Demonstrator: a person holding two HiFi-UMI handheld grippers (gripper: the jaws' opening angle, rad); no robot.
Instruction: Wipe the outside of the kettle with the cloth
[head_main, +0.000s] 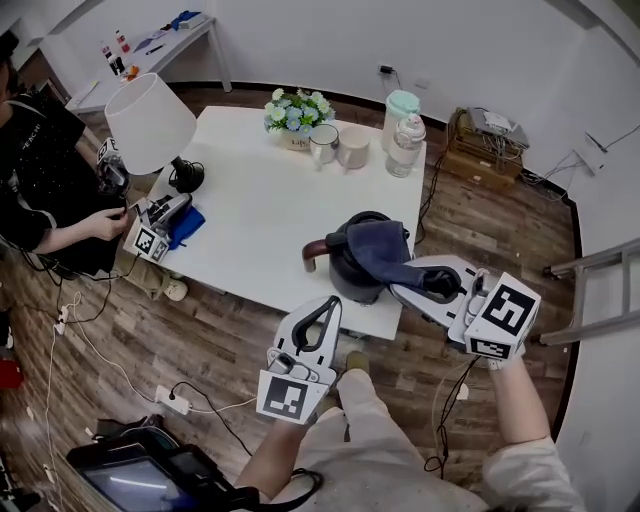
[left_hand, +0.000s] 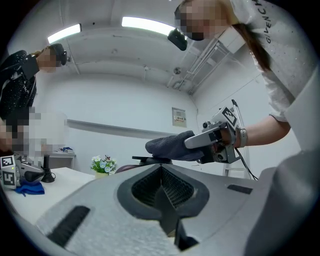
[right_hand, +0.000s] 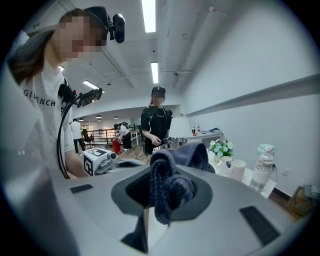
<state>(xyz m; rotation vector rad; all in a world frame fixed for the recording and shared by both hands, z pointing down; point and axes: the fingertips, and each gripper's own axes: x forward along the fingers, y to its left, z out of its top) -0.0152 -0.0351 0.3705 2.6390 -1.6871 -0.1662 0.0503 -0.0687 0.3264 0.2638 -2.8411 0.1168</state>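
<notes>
The kettle (head_main: 352, 268), black with a dark brown handle, stands at the near edge of the white table (head_main: 258, 200), just right of centre in the head view, with the dark blue cloth (head_main: 383, 250) draped over its top and trailing off to the lower right. The right gripper (head_main: 415, 278) comes in from the lower right, touching the kettle's right side, its jaws clamped on the trailing end of the cloth; in its own view a bunched fold of the fabric fills the gap between them. The left gripper (head_main: 328, 308) hangs just below the kettle in the frame, off the table edge and apart from it, its jaws pressed together with nothing between them. Farther up the table, near its top edge, are a bunch of flowers (head_main: 297, 112), two mugs (head_main: 338, 146) and a clear bottle (head_main: 405, 145). A white lamp (head_main: 150, 122) stands at the upper left corner, beside a seated person (head_main: 40, 180).
</notes>
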